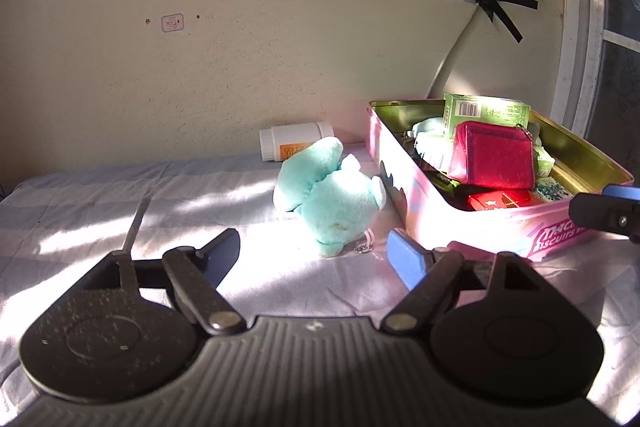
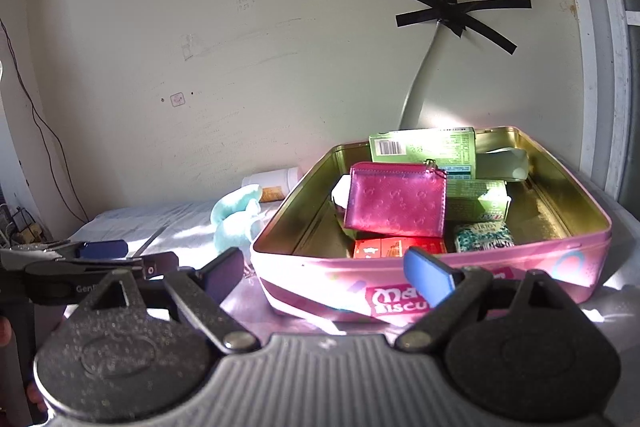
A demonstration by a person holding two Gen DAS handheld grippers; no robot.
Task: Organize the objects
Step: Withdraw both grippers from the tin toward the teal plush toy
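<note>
On the pale bedsheet (image 1: 120,195), just beside the pink biscuit tin (image 1: 460,223), lies a teal plush toy (image 1: 332,199), w/ a white pill bottle (image 1: 294,143) on its side behind it near the wall. Tin already holds a pink coin purse (image 2: 396,199), green cartons (image 2: 424,147), a red box (image 2: 396,247) & a small patterned pack (image 2: 482,237).

Left gripper (image 1: 316,259) points at the plush, jaws wide apart, nothing btw them. Right gripper (image 2: 328,273) faces the tin's front wall, jaws also spread wide, empty.

Plush looks like the next item to go in, prob. Should be v. light, soft, squashy: pads will sink in, so jaws need to close well down before it holds. Not fragile, not slippery. Best grab across the fat body, not the thin ear/limb at top, which would flop. A small metal keyring (image 1: 362,247) hangs at its near edge; avoid pinching that alone. Bottle: rigid, smooth, may roll; take across the middle.
</note>
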